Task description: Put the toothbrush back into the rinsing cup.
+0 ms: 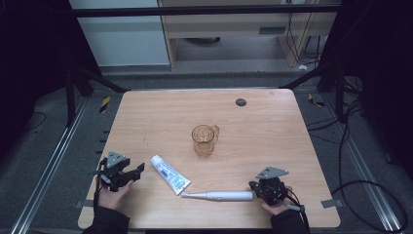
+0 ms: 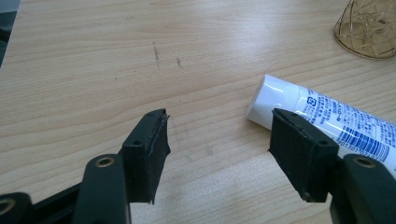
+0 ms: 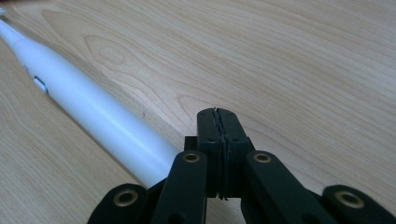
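Right gripper jaws together, empty, beside toothbrush butt at table front. Left gripper apart, near toothpaste. Still approach step; next: open right, straddle handle, clamp.

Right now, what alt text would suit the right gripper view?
A black two-jaw tool, jaws pressed shut on nothing, hovers over a light wooden table. A white electric toothbrush handle lies just beside it, running to the upper left.

Pale wood-grain tabletop, matt and smooth. Glossy white plastic toothbrush. Shiny plastic toothpaste tube, printed blue. Clear amber faceted cup. Matt black gripper pads, brass-coloured rivets.
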`<state>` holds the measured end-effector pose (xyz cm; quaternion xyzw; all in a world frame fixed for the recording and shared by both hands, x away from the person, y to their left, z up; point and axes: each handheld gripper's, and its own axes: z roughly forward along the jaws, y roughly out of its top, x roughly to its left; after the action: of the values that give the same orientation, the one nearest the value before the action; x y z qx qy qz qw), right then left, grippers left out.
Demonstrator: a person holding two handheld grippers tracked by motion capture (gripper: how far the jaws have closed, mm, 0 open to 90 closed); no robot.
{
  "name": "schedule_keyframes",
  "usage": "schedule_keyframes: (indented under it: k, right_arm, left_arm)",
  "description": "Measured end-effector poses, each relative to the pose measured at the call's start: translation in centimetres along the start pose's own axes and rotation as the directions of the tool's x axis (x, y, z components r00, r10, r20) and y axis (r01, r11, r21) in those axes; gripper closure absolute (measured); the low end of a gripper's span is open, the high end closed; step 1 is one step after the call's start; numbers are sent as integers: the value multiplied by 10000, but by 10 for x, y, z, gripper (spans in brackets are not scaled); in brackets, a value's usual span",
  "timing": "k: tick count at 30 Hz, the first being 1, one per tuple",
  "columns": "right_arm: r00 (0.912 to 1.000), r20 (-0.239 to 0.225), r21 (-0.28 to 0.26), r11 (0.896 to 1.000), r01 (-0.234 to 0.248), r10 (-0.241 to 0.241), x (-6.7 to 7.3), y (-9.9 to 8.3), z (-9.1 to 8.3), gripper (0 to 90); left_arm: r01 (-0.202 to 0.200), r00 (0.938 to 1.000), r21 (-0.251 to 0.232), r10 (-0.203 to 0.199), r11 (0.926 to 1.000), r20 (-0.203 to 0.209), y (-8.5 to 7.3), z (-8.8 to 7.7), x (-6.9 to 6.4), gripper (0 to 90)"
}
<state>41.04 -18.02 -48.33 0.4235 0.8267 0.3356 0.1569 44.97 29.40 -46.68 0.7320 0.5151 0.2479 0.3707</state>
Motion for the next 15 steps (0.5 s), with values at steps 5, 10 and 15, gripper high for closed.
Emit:
schedule_keyframes:
  k: [5, 10, 15]
  right_arm:
    - [10000, 0, -282, 9996, 43, -43, 1, 3, -4, 899]
    - [9996, -286, -429, 9991, 7, -19, 6, 5, -6, 900]
    - [9977, -671, -599, 9982, 93, -134, 14, 6, -10, 900]
  left_arm:
    - [10, 10000, 8, -10, 10000, 2, 0, 0, 0, 366]
    - [12, 10000, 14, -12, 10000, 1, 0, 0, 0, 366]
    - [31, 10000, 7, -31, 10000, 1, 0, 0, 0, 366]
